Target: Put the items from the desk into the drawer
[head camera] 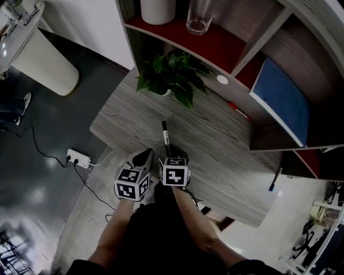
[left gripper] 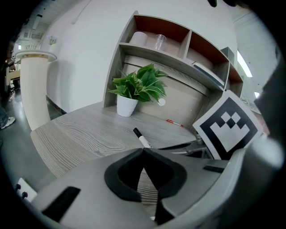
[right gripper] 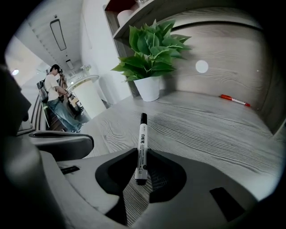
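Observation:
A black-and-white marker (head camera: pixel 165 137) lies pointing away from me on the grey wooden desk (head camera: pixel 134 118). My right gripper (head camera: pixel 173 155) is shut on the marker's (right gripper: pixel 141 147) near end, and the capped tip sticks out ahead of the jaws. Just to its left, my left gripper (head camera: pixel 145 154) is shut with nothing between its fingers (left gripper: pixel 127 172), low over the desk's front edge. The marker (left gripper: pixel 142 138) shows just beyond them. A red pen (head camera: pixel 236 110) lies near the back wall, and a blue pen (head camera: pixel 275 180) rests at the desk's right edge. No drawer is in view.
A potted plant (head camera: pixel 172 75) stands at the back of the desk below a shelf unit (head camera: pixel 226 59) holding a glass (head camera: pixel 200 16) and a blue folder (head camera: pixel 282 99). A power strip (head camera: pixel 79 159) lies on the floor to the left. A person (right gripper: pixel 56 94) stands far off.

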